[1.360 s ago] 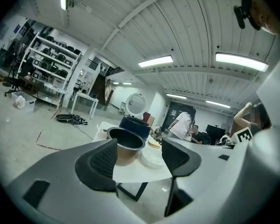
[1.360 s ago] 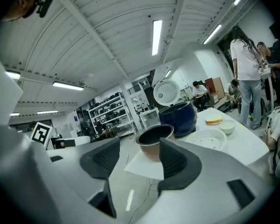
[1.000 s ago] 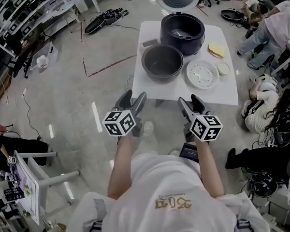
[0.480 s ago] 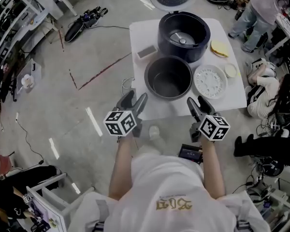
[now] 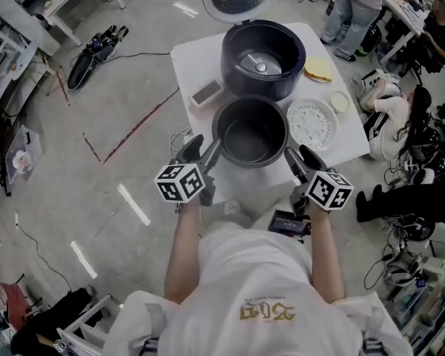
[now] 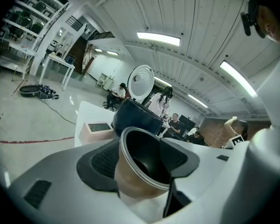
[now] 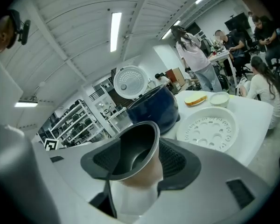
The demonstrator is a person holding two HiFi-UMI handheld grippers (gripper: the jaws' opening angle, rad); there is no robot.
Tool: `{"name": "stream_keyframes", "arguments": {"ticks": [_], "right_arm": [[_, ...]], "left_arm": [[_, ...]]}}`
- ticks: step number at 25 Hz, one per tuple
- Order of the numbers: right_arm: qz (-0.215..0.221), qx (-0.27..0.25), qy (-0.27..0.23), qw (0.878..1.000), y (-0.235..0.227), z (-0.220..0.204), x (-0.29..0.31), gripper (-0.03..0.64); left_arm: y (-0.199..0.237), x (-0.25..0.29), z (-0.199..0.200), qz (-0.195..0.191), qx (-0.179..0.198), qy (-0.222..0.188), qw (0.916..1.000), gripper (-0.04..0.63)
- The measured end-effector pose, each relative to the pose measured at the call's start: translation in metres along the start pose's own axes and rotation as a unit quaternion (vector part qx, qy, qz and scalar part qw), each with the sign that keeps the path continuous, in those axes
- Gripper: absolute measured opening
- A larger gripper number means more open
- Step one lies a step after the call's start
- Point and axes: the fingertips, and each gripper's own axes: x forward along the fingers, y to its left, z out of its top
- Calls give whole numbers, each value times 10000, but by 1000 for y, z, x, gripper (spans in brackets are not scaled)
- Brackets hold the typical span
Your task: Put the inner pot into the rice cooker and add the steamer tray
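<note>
Flanking inner pot, left hand-held gripper and right hand-held gripper were held apart, empty; left jaws were just closing. Uneven rim grip: inner pot could be tipped off bench.

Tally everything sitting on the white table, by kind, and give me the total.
Rice cooker: 1
Inner pot: 1
Steamer tray: 1
Small flat box: 1
Yellow flat item: 1
Small white dish: 1
Total: 6
</note>
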Motion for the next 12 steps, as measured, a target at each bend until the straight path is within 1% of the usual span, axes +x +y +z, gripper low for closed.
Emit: {"name": "stream_keyframes", "arguments": {"ticks": [3,5,8,12], "right_arm": [[-91,162,-68,9998,-9,6,4,250],[-31,311,-88,9995,-11,8,9,250],[102,488,24,9988,-13,3,16,249],[79,679,103,9976,-22,-4,26,241]], "left_arm": [[6,9,1,-87,-45,128,9999,272],[9,16,2,-138,-49,213,9997,273],[11,26,2,-174,-40,338,9993,270],[14,38,5,-201,-43,436,9988,270]]}}
